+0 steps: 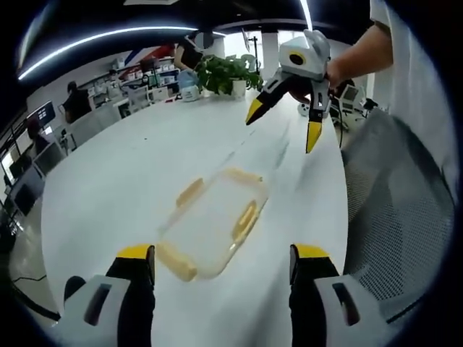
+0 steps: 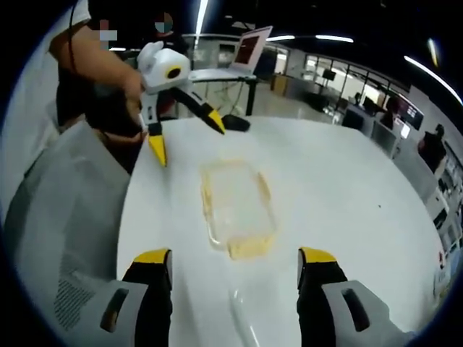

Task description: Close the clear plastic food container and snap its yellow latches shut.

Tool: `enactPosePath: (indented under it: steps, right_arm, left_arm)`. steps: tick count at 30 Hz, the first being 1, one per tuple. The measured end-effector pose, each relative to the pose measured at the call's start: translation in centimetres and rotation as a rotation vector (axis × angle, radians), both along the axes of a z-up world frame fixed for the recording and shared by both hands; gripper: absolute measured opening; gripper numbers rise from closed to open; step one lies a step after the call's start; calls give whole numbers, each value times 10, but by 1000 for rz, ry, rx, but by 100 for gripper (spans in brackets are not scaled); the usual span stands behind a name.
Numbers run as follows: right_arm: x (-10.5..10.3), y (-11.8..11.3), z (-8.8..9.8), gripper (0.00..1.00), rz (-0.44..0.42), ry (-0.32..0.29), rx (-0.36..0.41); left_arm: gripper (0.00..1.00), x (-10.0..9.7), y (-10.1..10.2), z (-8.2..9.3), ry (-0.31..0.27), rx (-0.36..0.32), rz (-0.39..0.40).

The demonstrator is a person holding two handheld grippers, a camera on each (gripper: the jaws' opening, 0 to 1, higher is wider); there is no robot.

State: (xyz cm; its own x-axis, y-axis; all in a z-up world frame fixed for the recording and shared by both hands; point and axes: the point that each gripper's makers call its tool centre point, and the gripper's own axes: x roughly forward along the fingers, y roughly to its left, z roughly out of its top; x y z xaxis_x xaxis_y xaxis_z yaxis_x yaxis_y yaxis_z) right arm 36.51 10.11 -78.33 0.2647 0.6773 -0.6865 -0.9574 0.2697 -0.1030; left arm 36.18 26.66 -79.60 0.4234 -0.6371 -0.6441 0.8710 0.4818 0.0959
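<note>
Left tool [image 1: 223, 260]: jaws spread, holding nothing – container just ahead between its tips.
Right tool [image 2: 235, 264]: jaws spread, holding nothing, hovering above the tabletop [image 2: 340, 188].
Clear plastic food container [image 1: 213, 220]: flat on the white tabletop, between both tools, lid on.
Yellow latches [image 1: 246, 217]: along its rim – whether snapped, cannot tell.

Big white table [image 1: 130, 173] fills the centre, potted plant [image 1: 228, 72] at its far end, grey mesh chair [image 1: 394, 217] right, ceiling light strips [image 1: 94, 40] upper left.
</note>
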Motion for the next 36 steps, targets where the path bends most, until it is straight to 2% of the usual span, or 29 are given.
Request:
enactPosePath:
  steps: [24,29,36]
  right_arm:
    - [15,13,-7,68,40,16,-18]
    - [19,18,-10,68,44,30,-17]
    - [17,24,-18,68,74,45,-39]
  left_arm:
    - [73,11,10,-11,5,106,-102]
    - [73,18,13,-9,0,103,-100]
    - [72,20,14,-14,-1,140,-133]
